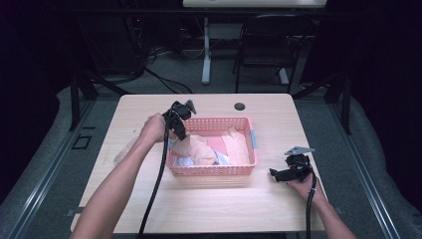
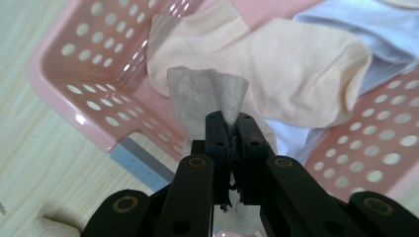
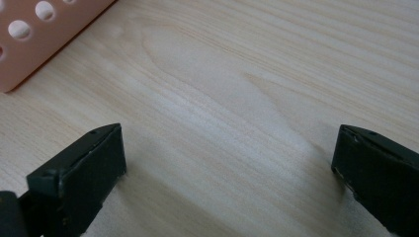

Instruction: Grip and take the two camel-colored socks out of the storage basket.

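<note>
Clearly a beige sock [image 2: 207,96] is pinched by the left hand-held gripper [image 2: 230,129], jaws clamped on a fold at the pink basket [image 2: 69,106] left rim; soft, light, limp, best gripped on bunched fabric. Right hand-held gripper [image 3: 227,163] is held wide over the table [image 3: 237,74], nothing between its jaws

A black folding chair [image 1: 266,45] and a white desk leg [image 1: 206,50] stand far beyond the grippers; a dark grommet hole [image 1: 240,106] marks the tabletop.
</note>
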The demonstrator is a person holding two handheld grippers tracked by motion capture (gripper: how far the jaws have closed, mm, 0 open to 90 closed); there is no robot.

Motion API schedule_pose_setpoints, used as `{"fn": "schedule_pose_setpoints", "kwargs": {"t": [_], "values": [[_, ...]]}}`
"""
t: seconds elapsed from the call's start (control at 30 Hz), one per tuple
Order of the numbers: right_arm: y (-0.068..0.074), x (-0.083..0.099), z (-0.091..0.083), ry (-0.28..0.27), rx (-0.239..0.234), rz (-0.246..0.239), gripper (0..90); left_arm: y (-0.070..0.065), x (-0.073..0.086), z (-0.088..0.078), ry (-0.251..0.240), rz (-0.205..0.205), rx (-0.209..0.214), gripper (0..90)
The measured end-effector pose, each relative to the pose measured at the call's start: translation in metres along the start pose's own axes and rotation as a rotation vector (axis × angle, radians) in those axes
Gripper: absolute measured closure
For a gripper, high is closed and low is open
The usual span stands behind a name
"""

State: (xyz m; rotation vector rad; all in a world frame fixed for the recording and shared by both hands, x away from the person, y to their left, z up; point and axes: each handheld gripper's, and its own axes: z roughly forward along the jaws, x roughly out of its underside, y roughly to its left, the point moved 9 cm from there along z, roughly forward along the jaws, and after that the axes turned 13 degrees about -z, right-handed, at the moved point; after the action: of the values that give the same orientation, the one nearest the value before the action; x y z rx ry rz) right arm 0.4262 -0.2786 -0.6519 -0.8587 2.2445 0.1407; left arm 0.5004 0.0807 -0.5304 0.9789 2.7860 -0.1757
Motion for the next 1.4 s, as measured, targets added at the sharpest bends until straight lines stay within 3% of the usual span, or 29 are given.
{"fn": "schedule_pose_setpoints", "kwargs": {"t": [0.67,0.87,1.13,1.4], "values": [[0.0,0.0,0.0,0.001,0.001,-0.002,0.0,-0.014,-0.02,-0.086,-0.085,0.079,-0.055,86.2],[0.0,0.0,0.0,0.003,-0.001,-0.002,0.0,-0.011,-0.016,-0.1,-0.084,0.084,-0.071,86.2],[0.0,0.0,0.0,0.003,-0.001,-0.003,0.0,0.011,0.003,-0.115,-0.076,0.042,-0.083,86.2],[0.0,0.0,0.0,0.002,0.003,-0.001,0.0,0.047,0.031,-0.13,-0.087,-0.034,-0.1,86.2]]}}
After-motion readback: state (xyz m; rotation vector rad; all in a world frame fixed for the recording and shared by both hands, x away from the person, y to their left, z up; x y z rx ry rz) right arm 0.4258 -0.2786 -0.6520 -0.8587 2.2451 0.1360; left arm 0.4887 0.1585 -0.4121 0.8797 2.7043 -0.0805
